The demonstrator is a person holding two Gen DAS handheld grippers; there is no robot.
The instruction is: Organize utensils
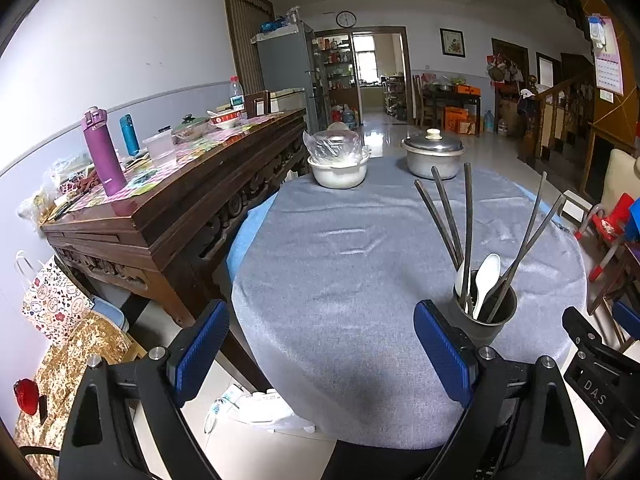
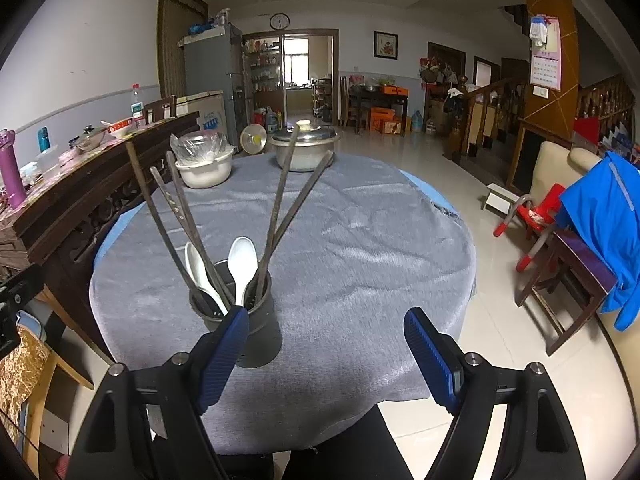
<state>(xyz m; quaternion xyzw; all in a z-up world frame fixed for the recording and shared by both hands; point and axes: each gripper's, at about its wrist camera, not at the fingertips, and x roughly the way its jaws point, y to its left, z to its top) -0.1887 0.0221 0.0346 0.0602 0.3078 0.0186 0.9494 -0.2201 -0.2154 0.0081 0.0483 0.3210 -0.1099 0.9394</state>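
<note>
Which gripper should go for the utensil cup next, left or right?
Probably right. The right gripper is open, with the cup just behind its left finger. The left gripper, also open, has the cup off beyond its right finger.

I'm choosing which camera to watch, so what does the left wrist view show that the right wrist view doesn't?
Only the left wrist view: a patterned gift bag hanging beside the wooden sideboard, and the open left claw.

Only the right wrist view: a blue garment draped over a chair, and the open right claw.

Both: the dark utensil holder with chopsticks and white spoons, on the grey tablecloth.
</note>
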